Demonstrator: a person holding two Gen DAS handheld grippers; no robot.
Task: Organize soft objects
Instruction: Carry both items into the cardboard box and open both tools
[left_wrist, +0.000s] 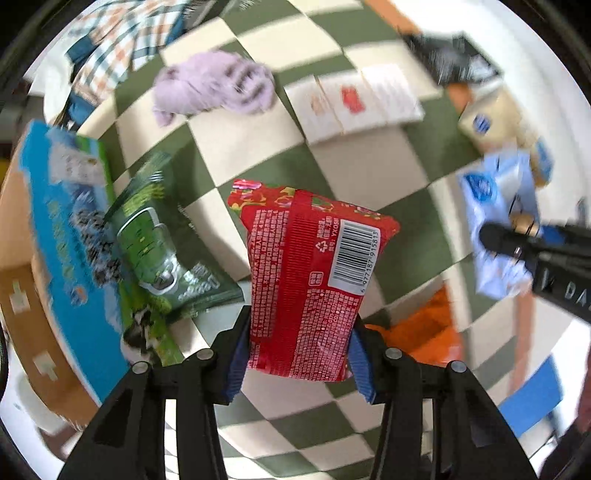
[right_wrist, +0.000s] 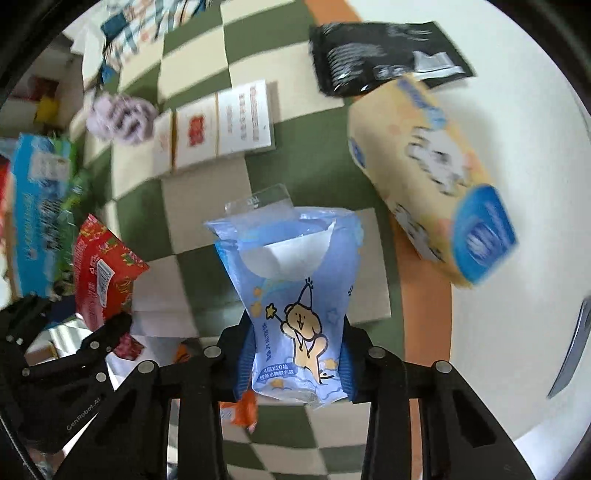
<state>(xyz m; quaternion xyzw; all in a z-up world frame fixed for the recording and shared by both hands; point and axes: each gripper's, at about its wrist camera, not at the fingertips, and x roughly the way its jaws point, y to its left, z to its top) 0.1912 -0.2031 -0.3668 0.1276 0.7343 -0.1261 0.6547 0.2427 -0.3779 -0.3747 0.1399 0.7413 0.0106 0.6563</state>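
My left gripper (left_wrist: 297, 360) is shut on a red snack packet (left_wrist: 310, 273), held off the checkered cloth with its barcode side up. That red snack packet (right_wrist: 103, 273) also shows at the left of the right wrist view, with the left gripper (right_wrist: 110, 332) below it. My right gripper (right_wrist: 297, 363) is shut on a light blue tissue pack (right_wrist: 291, 291) printed with a cartoon bear, its opening flap at the far end. In the left wrist view the tissue pack (left_wrist: 498, 221) appears at the right, pinched by the right gripper (left_wrist: 517, 243).
On the green and cream checkered cloth (left_wrist: 258, 144) lie a lilac knitted cloth (left_wrist: 210, 85), a white folded leaflet (left_wrist: 354, 99), a green pouch (left_wrist: 162, 243) and a blue-green box (left_wrist: 70, 229). A yellow tissue pack (right_wrist: 436, 184) and a black pouch (right_wrist: 376, 51) lie at the right.
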